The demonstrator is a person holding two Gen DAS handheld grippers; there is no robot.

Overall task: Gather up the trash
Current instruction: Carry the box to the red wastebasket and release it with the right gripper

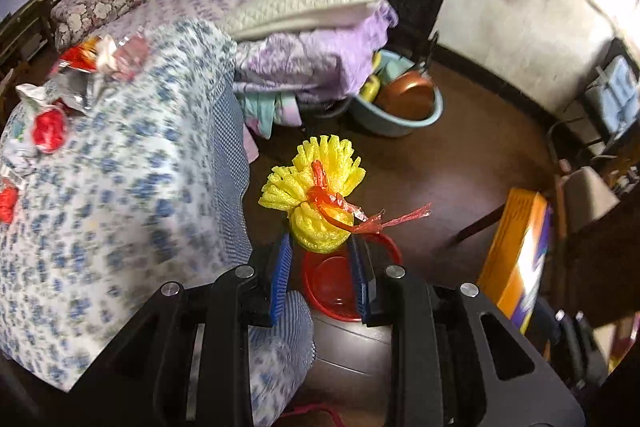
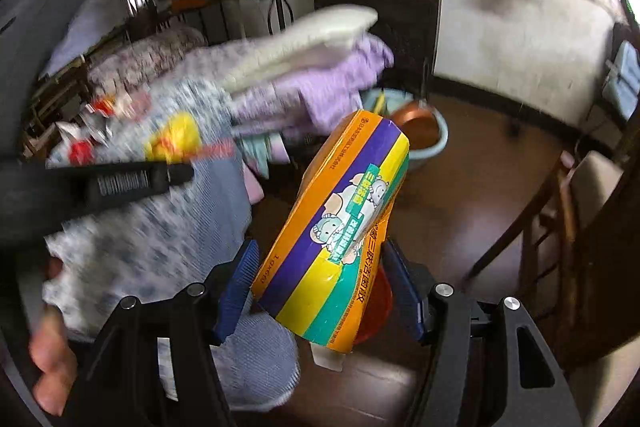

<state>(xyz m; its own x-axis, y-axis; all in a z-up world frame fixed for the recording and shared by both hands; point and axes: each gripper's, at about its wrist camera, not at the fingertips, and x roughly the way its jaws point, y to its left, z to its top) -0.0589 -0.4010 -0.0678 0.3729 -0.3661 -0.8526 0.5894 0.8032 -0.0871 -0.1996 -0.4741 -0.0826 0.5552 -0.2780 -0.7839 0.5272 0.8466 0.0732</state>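
The yellow foam fruit net tied with a red mesh strip (image 1: pixel 316 203) sits pinched by its lower end between the blue-padded fingers of the left gripper (image 1: pixel 320 247), whose jaws are drawn in narrow around it; its frilled end fans out above the fingertips. Directly below it, near the camera, is a small round red plastic bin (image 1: pixel 332 287) standing on the dark floor beside the bed.

The crushed orange cardboard box with purple, yellow and teal stripes and cartoon animals (image 2: pixel 340 227) is clamped across its width by the right gripper (image 2: pixel 320 267), the jaws standing fairly wide and both blue pads pressed on its sides. The box tilts up and to the right, and the red bin's rim (image 2: pixel 376 307) shows just behind its lower right edge. In the left wrist view the same box appears at the right edge.

To the left, the bed with a blue-flowered white quilt (image 1: pixel 120 187) carries more litter at its far left: crumpled silver and red wrappers (image 1: pixel 76 75) and a red mesh ball (image 1: pixel 49 131). Farther back lie folded lilac and white bedding (image 1: pixel 312 27), and on the floor beyond is a pale blue basin holding a copper-coloured bowl (image 1: pixel 400 107). In the right wrist view, blurred, the left gripper's black body crosses the left side, with a person's fingers (image 2: pixel 50 355) at the lower left.
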